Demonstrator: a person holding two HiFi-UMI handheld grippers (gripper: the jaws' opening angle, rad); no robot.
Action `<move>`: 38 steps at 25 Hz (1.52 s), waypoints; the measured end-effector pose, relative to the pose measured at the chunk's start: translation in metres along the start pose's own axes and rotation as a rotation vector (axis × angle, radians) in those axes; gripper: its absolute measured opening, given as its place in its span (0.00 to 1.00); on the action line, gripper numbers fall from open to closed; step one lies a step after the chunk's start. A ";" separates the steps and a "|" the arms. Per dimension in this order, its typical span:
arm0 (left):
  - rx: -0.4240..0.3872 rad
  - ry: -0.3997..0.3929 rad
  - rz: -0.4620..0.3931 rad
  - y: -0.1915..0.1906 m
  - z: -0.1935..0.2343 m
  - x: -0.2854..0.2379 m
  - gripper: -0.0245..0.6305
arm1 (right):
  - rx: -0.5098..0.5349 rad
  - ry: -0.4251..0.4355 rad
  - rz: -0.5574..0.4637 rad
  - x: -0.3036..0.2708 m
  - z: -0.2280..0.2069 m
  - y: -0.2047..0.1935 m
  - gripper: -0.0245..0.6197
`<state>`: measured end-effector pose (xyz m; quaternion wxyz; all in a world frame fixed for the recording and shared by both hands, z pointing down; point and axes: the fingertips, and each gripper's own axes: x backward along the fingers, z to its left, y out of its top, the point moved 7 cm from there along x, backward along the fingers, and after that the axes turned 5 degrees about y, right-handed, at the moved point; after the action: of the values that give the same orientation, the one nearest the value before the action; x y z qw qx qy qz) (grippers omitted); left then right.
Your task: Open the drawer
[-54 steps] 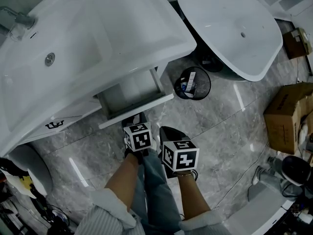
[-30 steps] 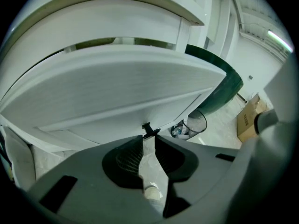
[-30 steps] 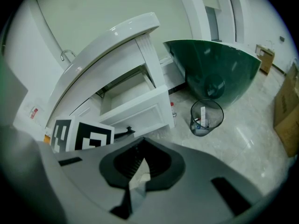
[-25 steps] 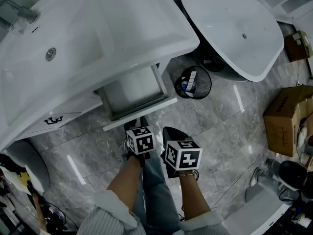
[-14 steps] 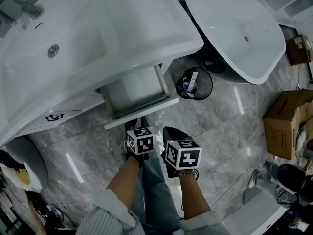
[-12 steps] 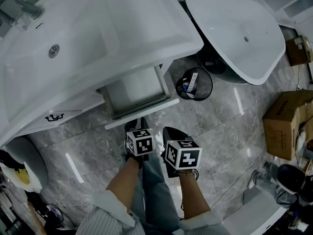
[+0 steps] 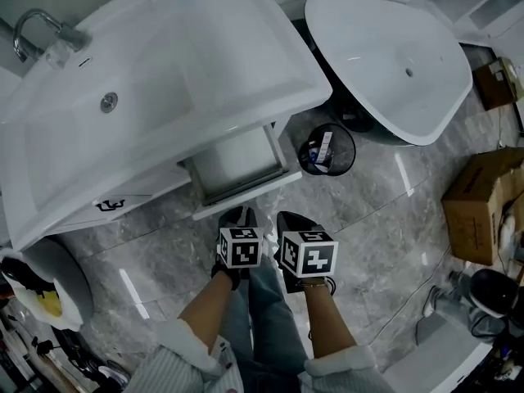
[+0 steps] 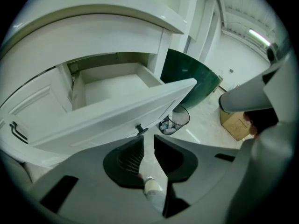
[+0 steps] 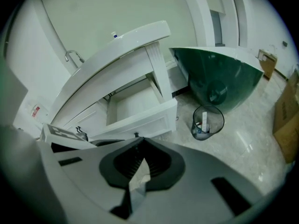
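Note:
The white drawer (image 7: 250, 195) under the washbasin stands pulled out, its inside bare. In the left gripper view its front panel (image 8: 117, 115) is tilted, and a small dark knob (image 8: 139, 129) sits just beyond my jaws. My left gripper (image 7: 237, 217) hangs in front of the drawer. Its jaws are closing, a narrow gap remains, and nothing is between them (image 8: 148, 141). My right gripper (image 7: 293, 222) is beside it on the right, a little off the drawer front (image 9: 140, 122). Its tips (image 9: 140, 142) meet with nothing held.
A wide white washbasin (image 7: 155, 80) with a tap (image 7: 37, 35) tops the cabinet. A cabinet door with a black handle (image 7: 110, 205) lies left of the drawer. A wire waste bin (image 7: 327, 149) stands right of it under an oval basin (image 7: 385, 56). Cardboard boxes (image 7: 483, 199) are at far right.
Both grippers have drawn back a little from the drawer front and now sit closer together. The drawer stays pulled out. The head view has shifted.

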<state>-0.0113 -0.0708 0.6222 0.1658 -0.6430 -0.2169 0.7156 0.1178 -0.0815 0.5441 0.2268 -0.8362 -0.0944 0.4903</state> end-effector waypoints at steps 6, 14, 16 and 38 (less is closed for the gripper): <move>0.020 -0.084 -0.038 0.027 -0.007 0.033 0.15 | 0.034 -0.012 -0.023 0.023 0.010 0.023 0.05; 0.057 -0.109 -0.142 0.076 0.012 0.082 0.15 | 0.116 -0.007 -0.070 0.050 0.042 0.060 0.05; 0.073 -0.120 -0.157 0.083 0.016 0.096 0.15 | 0.135 0.001 -0.078 0.055 0.050 0.069 0.05; 0.145 -0.265 -0.421 0.166 0.055 0.257 0.13 | 0.294 0.196 -0.322 0.152 0.155 0.155 0.05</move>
<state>-0.0897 -0.0845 0.3214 0.3268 -0.4707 -0.3141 0.7570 0.0505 -0.1157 0.2890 0.4295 -0.8120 -0.1316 0.3726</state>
